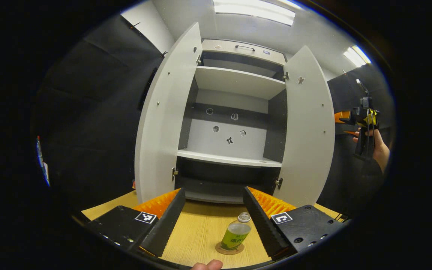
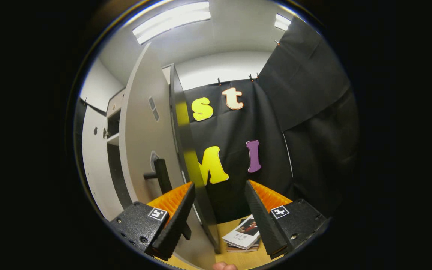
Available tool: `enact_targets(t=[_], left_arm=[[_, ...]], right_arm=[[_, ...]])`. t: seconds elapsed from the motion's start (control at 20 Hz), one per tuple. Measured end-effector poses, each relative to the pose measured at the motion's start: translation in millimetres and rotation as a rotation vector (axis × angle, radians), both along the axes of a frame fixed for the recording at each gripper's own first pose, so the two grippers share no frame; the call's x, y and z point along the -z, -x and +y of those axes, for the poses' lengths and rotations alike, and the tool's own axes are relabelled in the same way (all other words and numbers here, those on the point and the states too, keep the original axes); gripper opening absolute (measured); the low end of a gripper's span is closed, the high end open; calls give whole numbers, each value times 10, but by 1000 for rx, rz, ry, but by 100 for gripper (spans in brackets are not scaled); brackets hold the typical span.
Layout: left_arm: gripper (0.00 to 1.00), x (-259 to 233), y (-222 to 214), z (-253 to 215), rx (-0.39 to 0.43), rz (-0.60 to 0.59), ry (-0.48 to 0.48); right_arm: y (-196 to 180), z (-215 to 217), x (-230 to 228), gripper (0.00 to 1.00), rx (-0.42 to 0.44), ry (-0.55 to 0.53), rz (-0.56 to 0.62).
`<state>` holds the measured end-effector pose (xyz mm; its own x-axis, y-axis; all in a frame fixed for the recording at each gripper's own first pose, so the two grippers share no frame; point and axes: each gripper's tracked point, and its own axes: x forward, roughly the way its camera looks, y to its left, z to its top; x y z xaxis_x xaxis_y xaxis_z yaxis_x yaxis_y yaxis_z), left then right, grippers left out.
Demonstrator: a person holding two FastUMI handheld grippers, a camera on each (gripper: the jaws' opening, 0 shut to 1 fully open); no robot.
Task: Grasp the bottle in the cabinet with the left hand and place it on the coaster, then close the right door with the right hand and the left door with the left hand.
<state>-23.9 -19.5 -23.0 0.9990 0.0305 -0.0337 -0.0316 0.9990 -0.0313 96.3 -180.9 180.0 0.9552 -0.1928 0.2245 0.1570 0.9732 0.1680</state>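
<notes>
A small bottle (image 1: 236,233) with a green label stands upright on a round coaster (image 1: 229,249) on the wooden table (image 1: 201,232). My left gripper (image 1: 213,219) is open, and the bottle sits low between its fingers, untouched. Behind it the white cabinet (image 1: 234,123) has both doors swung open: the left door (image 1: 167,120) and the right door (image 1: 308,127). My right gripper (image 1: 366,123), held by a hand, hangs to the right of the right door. In the right gripper view my right gripper (image 2: 219,202) is open, with the right door's edge (image 2: 186,150) between its fingers and the door's dark handle (image 2: 161,174) on the left.
Cabinet shelves (image 1: 231,157) carry small stickers on the back panel. A stack of booklets (image 2: 244,234) lies on the table by the right door's foot. Black cloth walls close in on both sides.
</notes>
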Motion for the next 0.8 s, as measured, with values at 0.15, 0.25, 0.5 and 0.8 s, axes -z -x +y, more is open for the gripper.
enact_targets(t=[0.15,0.25,0.5,0.8], left_arm=[[95,-45,-49,18,1,-18,-22],[95,-67,-84,-24,10,-30,-24],[95,-98,-173,-271,87,-44,-20],[95,-100,-131,-357,129,-64,-54]], right_arm=[[9,29,-14,82,9,14,11],[-5,82,-1,82,4,25,13],[12,323,17,81,-26,42,22],[-111,924,73,81,-166,79,46]])
